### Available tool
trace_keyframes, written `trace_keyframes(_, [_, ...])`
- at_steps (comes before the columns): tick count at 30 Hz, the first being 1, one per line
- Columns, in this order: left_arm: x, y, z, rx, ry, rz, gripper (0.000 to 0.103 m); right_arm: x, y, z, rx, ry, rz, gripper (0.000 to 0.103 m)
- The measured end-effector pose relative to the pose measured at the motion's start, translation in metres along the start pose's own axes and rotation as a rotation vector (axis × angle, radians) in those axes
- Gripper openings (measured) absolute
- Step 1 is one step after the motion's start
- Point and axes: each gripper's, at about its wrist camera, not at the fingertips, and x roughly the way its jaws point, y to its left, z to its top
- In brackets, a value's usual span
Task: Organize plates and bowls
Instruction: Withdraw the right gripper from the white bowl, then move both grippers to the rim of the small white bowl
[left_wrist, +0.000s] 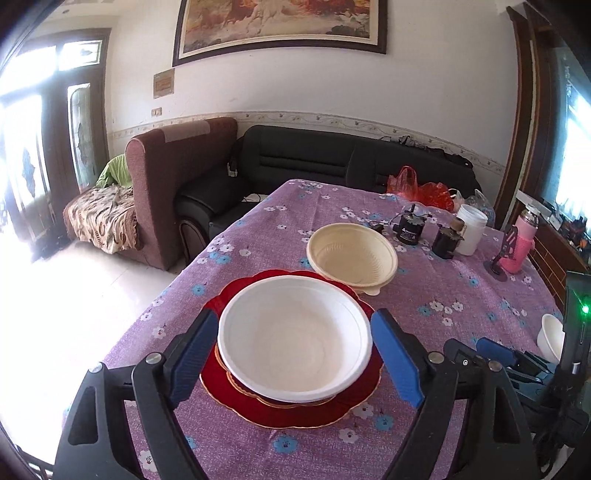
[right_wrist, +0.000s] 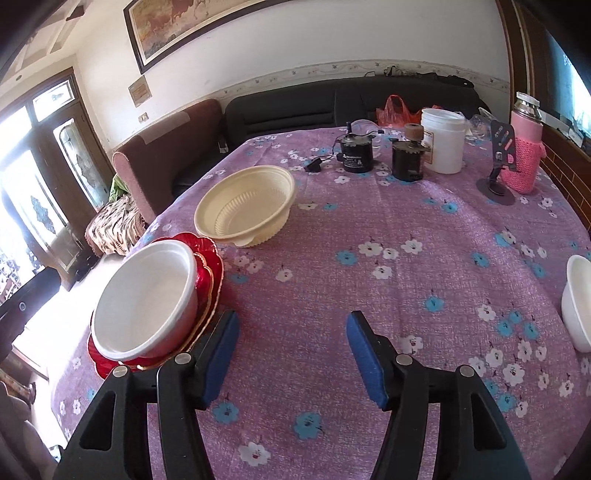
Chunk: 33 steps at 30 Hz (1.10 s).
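Observation:
A white bowl (left_wrist: 295, 338) sits on stacked red plates (left_wrist: 280, 410) with gold rims. My left gripper (left_wrist: 295, 332) is open, its blue pads on either side of the bowl's rim with small gaps. A cream bowl (left_wrist: 351, 254) stands just behind the plates. In the right wrist view the white bowl (right_wrist: 146, 306) and red plates (right_wrist: 208, 273) are at the left, the cream bowl (right_wrist: 245, 208) behind. My right gripper (right_wrist: 291, 332) is open and empty over the tablecloth. A small white bowl (right_wrist: 578, 302) sits at the right edge.
A purple flowered tablecloth (right_wrist: 369, 229) covers the table. At the back stand two dark motors (right_wrist: 356, 153), a white jar (right_wrist: 443, 140), a pink flask (right_wrist: 524, 147) and a phone stand (right_wrist: 498, 166). Sofas lie beyond the far edge.

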Motion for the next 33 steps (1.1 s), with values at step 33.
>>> trace_keyframes(33, [0.017,-0.176,-0.019,0.381,0.209,-0.356,0.085,-0.093,-0.201,-0.023,0.319,-0.111,-0.224,0.069])
